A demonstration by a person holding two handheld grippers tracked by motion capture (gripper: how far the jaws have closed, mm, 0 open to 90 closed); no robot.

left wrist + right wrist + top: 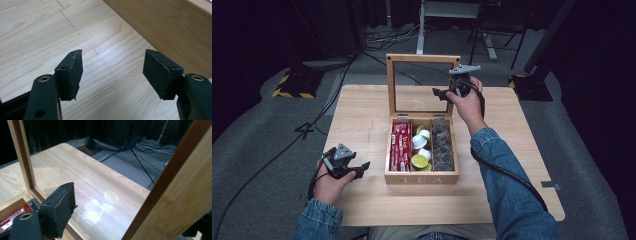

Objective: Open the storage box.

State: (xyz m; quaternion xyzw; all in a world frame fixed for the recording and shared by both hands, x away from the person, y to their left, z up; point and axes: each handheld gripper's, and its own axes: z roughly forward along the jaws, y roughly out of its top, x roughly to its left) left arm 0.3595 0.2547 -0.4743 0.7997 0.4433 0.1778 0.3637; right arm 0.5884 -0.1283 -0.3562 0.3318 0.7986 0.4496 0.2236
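Observation:
A wooden tea box (pixel 422 178) stands open mid-table, its glass-paned lid (pixel 390 85) upright at the back. Inside are red packets (pixel 400 145), white and green capsules (pixel 421 147) and dark packets (pixel 442 145). My right gripper (pixel 451 91) is at the lid's right edge. In the right gripper view the gripper (pixel 137 205) straddles the lid's frame (pixel 170 187); one pad (pixel 62 207) stands well clear of the wood and the other jaw is hidden behind it. My left gripper (pixel 361 170) rests left of the box, open and empty (pixel 113 72), beside the box's side wall (pixel 170 22).
The light wood table (pixel 362 115) has bare surface left and right of the box. A black cable (pixel 512 177) trails across its right part. On the floor behind lie cables (pixel 387 40), a stand base with yellow-black stripes (pixel 292 85) and desk legs (pixel 421 30).

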